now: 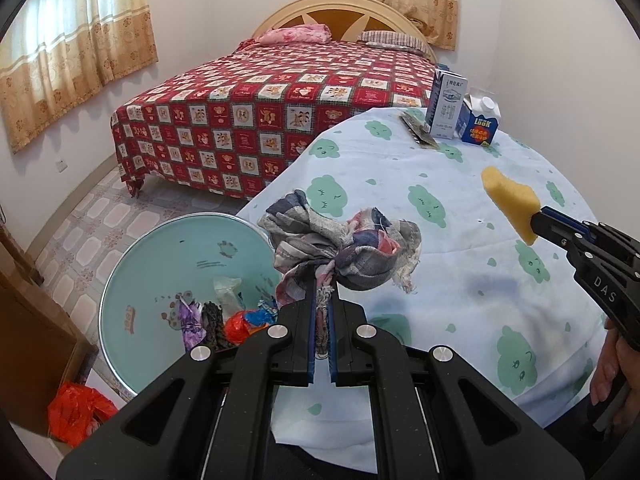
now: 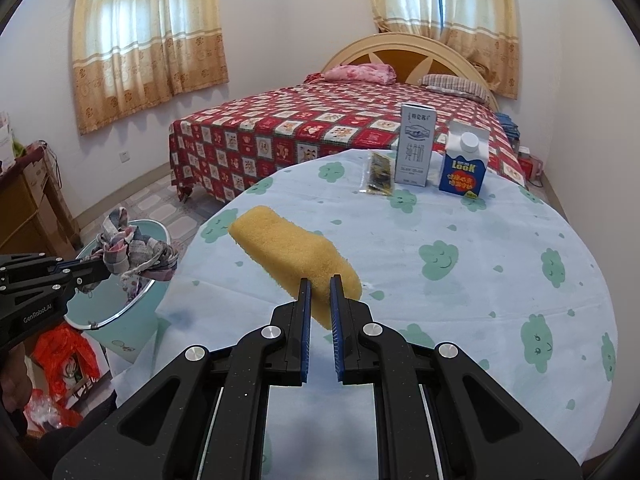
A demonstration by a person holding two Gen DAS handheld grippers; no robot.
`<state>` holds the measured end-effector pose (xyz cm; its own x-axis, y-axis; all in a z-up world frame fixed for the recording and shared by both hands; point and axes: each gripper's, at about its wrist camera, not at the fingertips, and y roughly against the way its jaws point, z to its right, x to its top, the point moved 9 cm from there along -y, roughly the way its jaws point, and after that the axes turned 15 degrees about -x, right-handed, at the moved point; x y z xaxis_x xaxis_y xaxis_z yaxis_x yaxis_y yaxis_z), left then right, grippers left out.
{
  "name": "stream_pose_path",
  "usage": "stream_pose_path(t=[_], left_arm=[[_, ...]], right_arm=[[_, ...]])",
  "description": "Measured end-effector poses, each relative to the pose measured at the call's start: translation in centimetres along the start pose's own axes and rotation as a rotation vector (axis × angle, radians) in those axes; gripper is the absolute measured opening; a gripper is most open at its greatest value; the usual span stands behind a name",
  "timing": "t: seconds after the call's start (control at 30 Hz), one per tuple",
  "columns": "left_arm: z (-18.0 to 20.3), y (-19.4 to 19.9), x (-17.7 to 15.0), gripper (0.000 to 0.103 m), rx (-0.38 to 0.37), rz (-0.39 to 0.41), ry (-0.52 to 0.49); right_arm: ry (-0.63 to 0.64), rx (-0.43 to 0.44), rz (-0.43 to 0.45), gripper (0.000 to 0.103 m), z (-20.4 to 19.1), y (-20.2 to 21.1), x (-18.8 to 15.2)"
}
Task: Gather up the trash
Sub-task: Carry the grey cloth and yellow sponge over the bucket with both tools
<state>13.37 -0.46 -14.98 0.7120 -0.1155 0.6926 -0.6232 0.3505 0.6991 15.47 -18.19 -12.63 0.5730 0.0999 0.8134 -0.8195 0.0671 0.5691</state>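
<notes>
While the left gripper (image 1: 323, 300) pinches a bunched plaid rag (image 1: 340, 244) between nearly closed fingers, the right gripper (image 2: 320, 288) clamps one end of a yellow sponge (image 2: 294, 258), its fingers drawn narrow around the foam. Both things hang clear of the round table (image 2: 460, 312), which wears a pale blue cloth printed with green clouds.

Only the left wrist view looks down into the light blue bin (image 1: 160, 280) beside the table: wrappers (image 1: 240, 320) in purple, red, blue and clear plastic lie at its bottom. The rag sits over the line where the bin's rim meets the table edge. From the right wrist view the bin shows from the side, mostly its outer wall and rim, and the rag hangs above its opening. That view also shows red plastic bags (image 2: 66, 356) on the floor by the bin and a wooden cabinet at the left wall.

At the far side of the table stand a tall white carton (image 2: 414, 146) and a shorter blue carton (image 2: 462, 168) with a white cap, with a flat dark packet (image 2: 378, 176) lying just beside the white one. The right wrist view shows them front on; the left sees them at an angle. Behind the table stands a bed (image 1: 260, 112) with a red patterned cover.

A hand (image 1: 612, 364) shows on the right gripper's handle in the left view only.
</notes>
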Motion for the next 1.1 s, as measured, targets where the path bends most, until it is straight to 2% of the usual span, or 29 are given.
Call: stream_pose_path(t=[0.43, 1.1], left_arm=[[-1.2, 1.8, -0.6, 0.004, 0.02, 0.013, -0.009], [-4.4, 3.8, -1.1, 0.004, 0.067, 0.032, 0.031]], right_arm=[[0.036, 0.012, 0.018, 0.01, -2.0, 1.0, 0.4], [0.098, 0.049, 0.024, 0.01, -5.6, 0.9, 0.8]])
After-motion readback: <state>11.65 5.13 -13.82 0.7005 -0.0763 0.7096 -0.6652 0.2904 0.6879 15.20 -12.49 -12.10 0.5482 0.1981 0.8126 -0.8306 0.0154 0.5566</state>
